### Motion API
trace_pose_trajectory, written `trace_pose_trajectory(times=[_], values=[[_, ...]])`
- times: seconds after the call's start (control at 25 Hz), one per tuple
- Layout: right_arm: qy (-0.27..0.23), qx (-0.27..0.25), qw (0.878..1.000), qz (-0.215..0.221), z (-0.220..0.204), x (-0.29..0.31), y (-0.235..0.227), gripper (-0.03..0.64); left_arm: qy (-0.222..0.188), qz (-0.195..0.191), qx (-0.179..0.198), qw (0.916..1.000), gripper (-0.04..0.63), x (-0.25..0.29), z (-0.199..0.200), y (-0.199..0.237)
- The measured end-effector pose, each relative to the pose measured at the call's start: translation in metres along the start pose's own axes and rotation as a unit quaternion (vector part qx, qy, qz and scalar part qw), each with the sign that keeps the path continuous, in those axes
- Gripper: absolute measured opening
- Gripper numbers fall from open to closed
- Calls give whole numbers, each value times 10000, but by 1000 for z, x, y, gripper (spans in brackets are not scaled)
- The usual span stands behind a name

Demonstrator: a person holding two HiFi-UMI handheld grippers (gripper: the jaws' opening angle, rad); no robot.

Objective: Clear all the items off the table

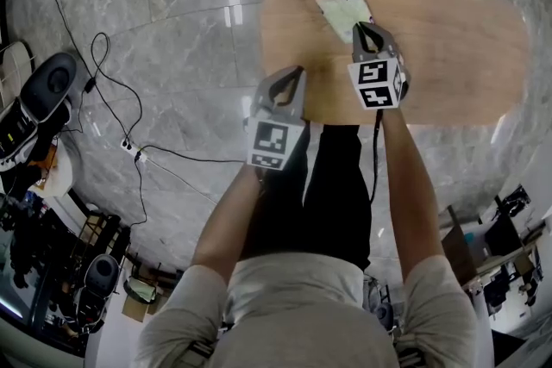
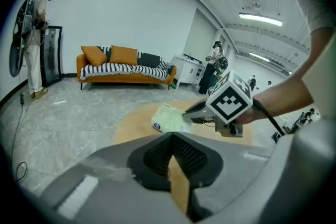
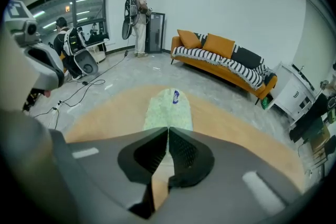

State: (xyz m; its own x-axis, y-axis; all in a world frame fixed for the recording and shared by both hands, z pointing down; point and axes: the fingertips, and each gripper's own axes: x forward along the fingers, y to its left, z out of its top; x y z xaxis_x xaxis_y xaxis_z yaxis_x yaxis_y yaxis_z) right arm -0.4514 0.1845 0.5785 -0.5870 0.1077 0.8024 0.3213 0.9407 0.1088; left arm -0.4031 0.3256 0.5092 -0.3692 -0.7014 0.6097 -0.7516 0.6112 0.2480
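Note:
A pale green flat packet (image 1: 343, 6) with a blue mark lies on the oval wooden table (image 1: 448, 39), towards its far left. My right gripper (image 1: 366, 26) is shut on the packet's near edge; in the right gripper view the packet (image 3: 169, 107) runs in between the closed tips of the right gripper (image 3: 168, 128). The left gripper view shows the same grip from the side, the right gripper (image 2: 185, 117) at the edge of the packet (image 2: 167, 118). My left gripper (image 1: 293, 73) hangs over the table's near left rim. This left gripper (image 2: 172, 135) is shut and holds nothing.
Black cables (image 1: 129, 142) trail over the marble floor left of the table, with equipment (image 1: 43, 99) beyond them. An orange sofa (image 2: 126, 68) stands by the far wall. A person (image 3: 137, 21) with a backpack stands near a cabinet. More furniture (image 1: 509, 246) crowds the right.

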Motion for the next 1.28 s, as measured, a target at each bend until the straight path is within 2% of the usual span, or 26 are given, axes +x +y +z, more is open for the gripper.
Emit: trace_pose_trajectory(times=[0.28,0.6,1.0,1.2,1.28], values=[[-294,-29,9996,-38,-3,-26,14,8,7,-212,182,9996,21,5,-6,-8],[-628,307,9970,-327,-60,-84,6,8,115,-666,621,9958,21,26,-14,-74],[-712,1367,9850,-773,-192,-174,-34,8,432,-1327,1325,9813,20,57,-44,-219],[-749,1850,9740,-1074,-262,-231,-60,8,592,-1661,1657,9703,21,74,-58,-304],[-732,2050,9681,-1239,-293,-254,-70,7,663,-1867,1831,9629,20,82,-65,-342]])
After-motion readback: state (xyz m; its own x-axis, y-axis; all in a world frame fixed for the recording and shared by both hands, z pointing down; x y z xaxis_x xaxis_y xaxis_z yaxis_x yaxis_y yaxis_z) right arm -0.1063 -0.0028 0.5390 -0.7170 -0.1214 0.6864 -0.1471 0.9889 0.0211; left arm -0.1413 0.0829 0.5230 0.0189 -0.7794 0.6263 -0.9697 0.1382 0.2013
